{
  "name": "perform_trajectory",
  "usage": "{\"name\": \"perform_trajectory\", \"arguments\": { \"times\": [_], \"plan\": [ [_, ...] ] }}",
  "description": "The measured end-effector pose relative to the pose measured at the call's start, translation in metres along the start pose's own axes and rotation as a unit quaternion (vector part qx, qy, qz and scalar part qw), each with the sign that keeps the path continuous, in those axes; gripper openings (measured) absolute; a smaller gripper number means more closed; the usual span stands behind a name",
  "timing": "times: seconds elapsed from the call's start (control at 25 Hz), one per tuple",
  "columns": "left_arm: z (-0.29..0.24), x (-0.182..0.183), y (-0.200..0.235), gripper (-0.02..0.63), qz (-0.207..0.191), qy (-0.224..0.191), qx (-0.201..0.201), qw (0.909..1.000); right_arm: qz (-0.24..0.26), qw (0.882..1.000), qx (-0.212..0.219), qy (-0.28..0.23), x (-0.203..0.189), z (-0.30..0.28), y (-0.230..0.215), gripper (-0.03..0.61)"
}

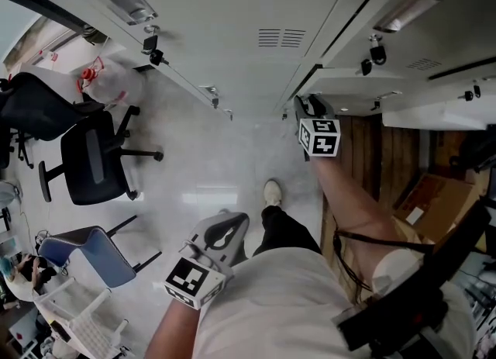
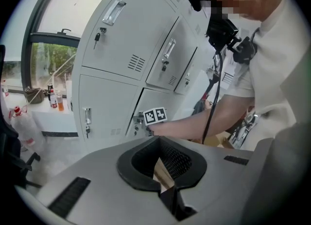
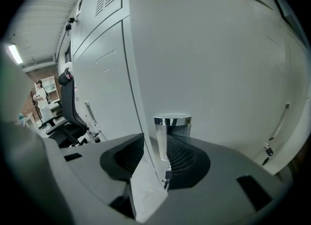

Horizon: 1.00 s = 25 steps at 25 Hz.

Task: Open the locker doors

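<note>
At lower centre, the right gripper (image 3: pixel 146 190) is seen parted around a locker door (image 3: pixel 218 73) edge, the chrome handle (image 3: pixel 167 130) half hidden; the left gripper (image 2: pixel 167 194) is closed, empty.

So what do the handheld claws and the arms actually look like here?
The two match: left claw and right claw each have a pale grey shell around a black-rimmed teardrop opening lined with ribbed black pads. Each carries a white cube printed with black square markers. The arms are bare below a white short-sleeved T-shirt.
</note>
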<state>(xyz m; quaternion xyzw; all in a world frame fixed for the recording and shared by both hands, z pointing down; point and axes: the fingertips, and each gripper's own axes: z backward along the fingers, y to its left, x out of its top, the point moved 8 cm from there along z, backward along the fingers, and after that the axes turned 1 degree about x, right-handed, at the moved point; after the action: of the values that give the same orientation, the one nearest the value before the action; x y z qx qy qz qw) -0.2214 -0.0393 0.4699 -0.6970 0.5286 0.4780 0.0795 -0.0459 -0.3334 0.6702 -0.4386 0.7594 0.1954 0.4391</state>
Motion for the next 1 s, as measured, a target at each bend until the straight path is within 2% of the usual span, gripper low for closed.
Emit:
{"name": "perform_trajectory", "arguments": {
  "times": [0.32,0.56,1.0],
  "plan": [
    [0.003,-0.008,-0.009,0.011,-0.015,0.011,-0.028,0.9994,-0.002,0.999,-0.031,0.011,-0.016,0.025,0.005,0.106],
    [0.002,-0.007,-0.019,0.011,-0.038,0.022,-0.051,0.9977,0.007,1.0,-0.026,0.016,-0.034,0.053,0.006,0.106],
    [-0.013,0.002,-0.042,0.011,-0.085,0.041,-0.096,0.9908,-0.018,0.999,-0.032,0.027,-0.068,0.106,-0.003,0.107]
  ]
}}
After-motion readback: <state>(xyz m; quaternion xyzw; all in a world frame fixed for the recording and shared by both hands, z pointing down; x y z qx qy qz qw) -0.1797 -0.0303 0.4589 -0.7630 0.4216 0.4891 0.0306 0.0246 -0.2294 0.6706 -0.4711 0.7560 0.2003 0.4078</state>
